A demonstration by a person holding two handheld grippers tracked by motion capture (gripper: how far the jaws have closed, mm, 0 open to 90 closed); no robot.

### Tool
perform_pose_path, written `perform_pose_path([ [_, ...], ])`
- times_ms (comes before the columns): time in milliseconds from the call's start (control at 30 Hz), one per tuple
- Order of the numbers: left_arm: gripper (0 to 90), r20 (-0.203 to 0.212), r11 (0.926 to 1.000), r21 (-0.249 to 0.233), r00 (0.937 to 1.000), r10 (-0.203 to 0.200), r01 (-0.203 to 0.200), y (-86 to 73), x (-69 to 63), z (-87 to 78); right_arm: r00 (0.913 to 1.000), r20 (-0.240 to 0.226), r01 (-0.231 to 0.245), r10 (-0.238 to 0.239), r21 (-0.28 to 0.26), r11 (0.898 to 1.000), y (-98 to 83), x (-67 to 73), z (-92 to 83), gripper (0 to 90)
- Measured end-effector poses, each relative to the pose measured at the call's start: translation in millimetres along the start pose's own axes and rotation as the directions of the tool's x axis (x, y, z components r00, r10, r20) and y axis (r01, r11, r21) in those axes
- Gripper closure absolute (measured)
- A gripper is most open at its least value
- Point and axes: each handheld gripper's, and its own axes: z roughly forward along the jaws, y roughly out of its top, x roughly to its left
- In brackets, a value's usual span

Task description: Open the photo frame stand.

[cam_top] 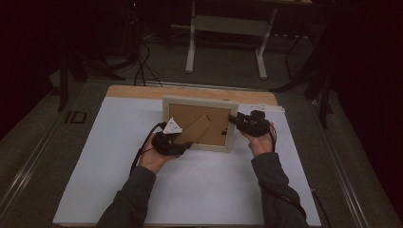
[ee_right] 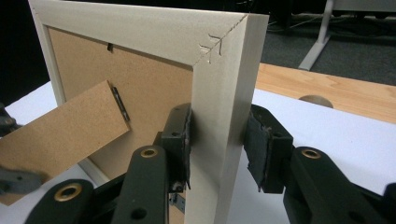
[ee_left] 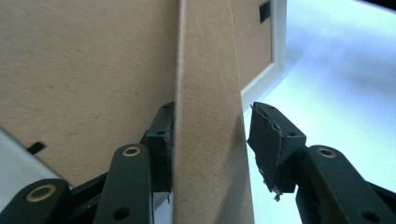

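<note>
Right gripper (ee_right: 217, 144) clamped on picture frame (ee_right: 224, 93) side rail; left gripper (ee_left: 210, 144) jaws apart astride easel stand (ee_left: 210, 116). Step judged: opening stand; next, closing and swinging outward

Upright picture frame (cam_top: 199, 122) blocking mid-table, its back stand (cam_top: 197, 129) jutting toward the person, white table (cam_top: 199, 190) open elsewhere

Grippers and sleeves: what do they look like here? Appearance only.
Both grippers are black. The left gripper carries a pale grey three-cornered plate with dark dots; the right gripper shows none. Black cables trail from each. Up close, the jaw links have brass-ringed pivot holes, and the black pads are frayed at the edges. The person wears dark grey long sleeves.
</note>
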Motion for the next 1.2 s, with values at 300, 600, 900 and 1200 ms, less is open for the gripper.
perform_pose_path([
  [300,67.7,-0.021,1.0000,0.001,0.9997,0.009,-0.009,1.5,1.0,-5.1,0.9994,0.013,0.034,-0.034,-0.021,0.999,0.0,4.8,-1.7,62.4],
  [600,68.9,-0.066,0.9999,-0.006,0.9977,0.015,-0.015,4.4,-1.2,-2.3,0.9985,0.033,0.046,-0.045,-0.040,0.998,-1.9,4.9,-2.3,62.4],
  [900,70.1,-0.092,0.9993,-0.004,0.9951,0.036,-0.037,6.9,-8.1,0.3,0.9938,0.057,0.098,-0.095,-0.049,0.994,1.4,7.9,-5.7,62.4],
  [1200,71.4,-0.079,0.9995,-0.008,0.9964,0.029,-0.030,6.1,-11.6,-0.7,0.9966,0.034,0.076,-0.074,-0.035,0.997,-2.6,4.3,-9.2,62.1],
])
